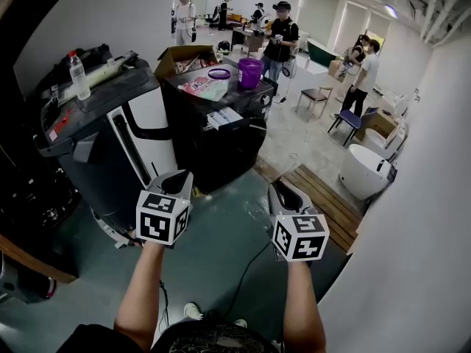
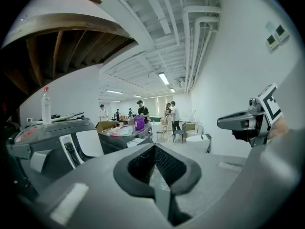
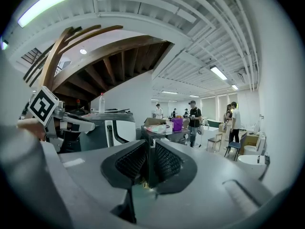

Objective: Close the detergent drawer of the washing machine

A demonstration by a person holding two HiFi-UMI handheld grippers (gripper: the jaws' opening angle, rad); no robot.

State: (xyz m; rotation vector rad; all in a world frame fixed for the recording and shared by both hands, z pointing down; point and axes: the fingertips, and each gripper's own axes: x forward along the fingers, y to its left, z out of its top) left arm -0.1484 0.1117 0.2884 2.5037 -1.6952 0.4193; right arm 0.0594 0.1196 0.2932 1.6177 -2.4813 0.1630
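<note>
outward, parallel — left gripper [image 1: 181, 176], right gripper [image 1: 277, 190], held low, jaws together

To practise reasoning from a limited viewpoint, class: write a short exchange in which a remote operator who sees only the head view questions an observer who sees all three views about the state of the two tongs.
Operator: My view looks down on them from behind, so I cannot judge. Are the left tongs open?
Observer: No. In the left gripper view they are closed tip to tip, with nothing between them.
Operator: And the right tongs?
Observer: The right gripper view shows them together too, and empty.
</note>
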